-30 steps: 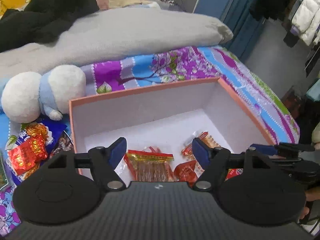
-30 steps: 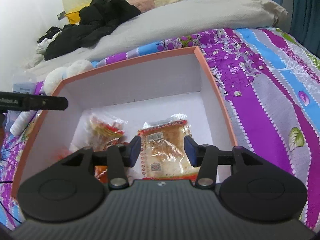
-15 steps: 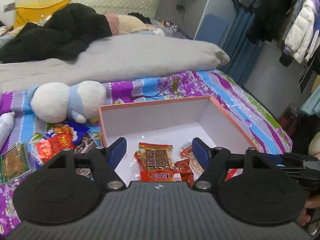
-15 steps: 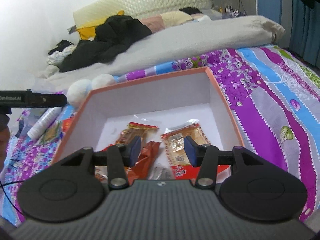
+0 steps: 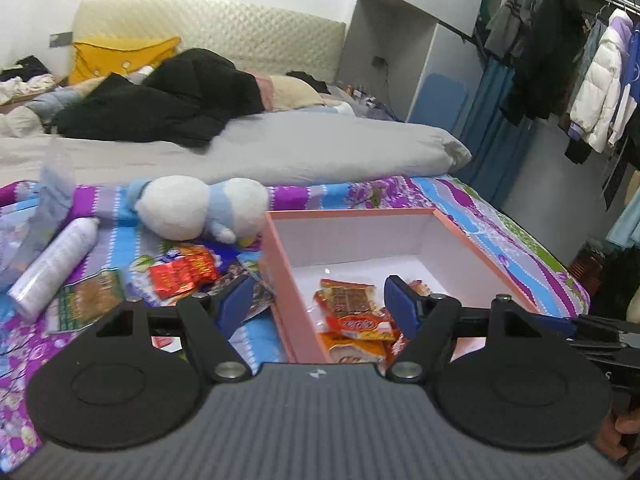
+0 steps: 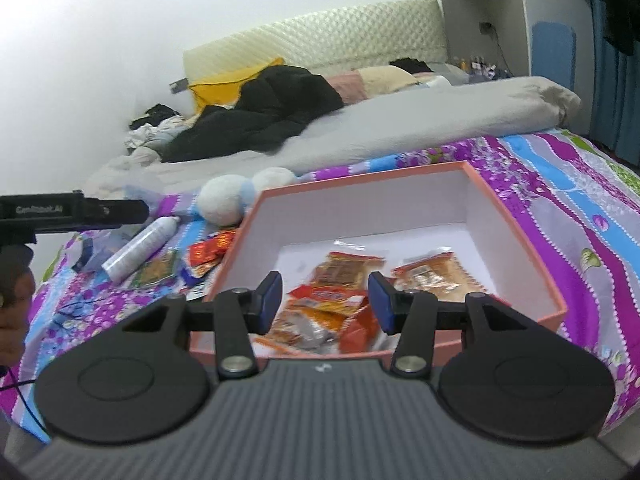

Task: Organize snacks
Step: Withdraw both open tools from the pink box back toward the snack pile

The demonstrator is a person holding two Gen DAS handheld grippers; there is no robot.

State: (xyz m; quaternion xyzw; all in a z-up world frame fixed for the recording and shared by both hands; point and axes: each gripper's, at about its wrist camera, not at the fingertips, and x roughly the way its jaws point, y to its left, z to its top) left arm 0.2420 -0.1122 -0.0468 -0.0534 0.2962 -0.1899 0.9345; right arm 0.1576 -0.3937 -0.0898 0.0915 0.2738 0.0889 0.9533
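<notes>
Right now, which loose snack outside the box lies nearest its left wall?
The shiny red packet, below the plush toy; the green packet lies farther from the box, by the white bottle.

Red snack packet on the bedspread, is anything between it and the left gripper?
Nothing visible blocks it. The red snack packet lies exposed beside the pink box, with the open left gripper raised above; the plush toy sits behind it.

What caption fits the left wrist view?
Open left gripper above pink box of snack packets; more snacks lie on bedspread.
</notes>
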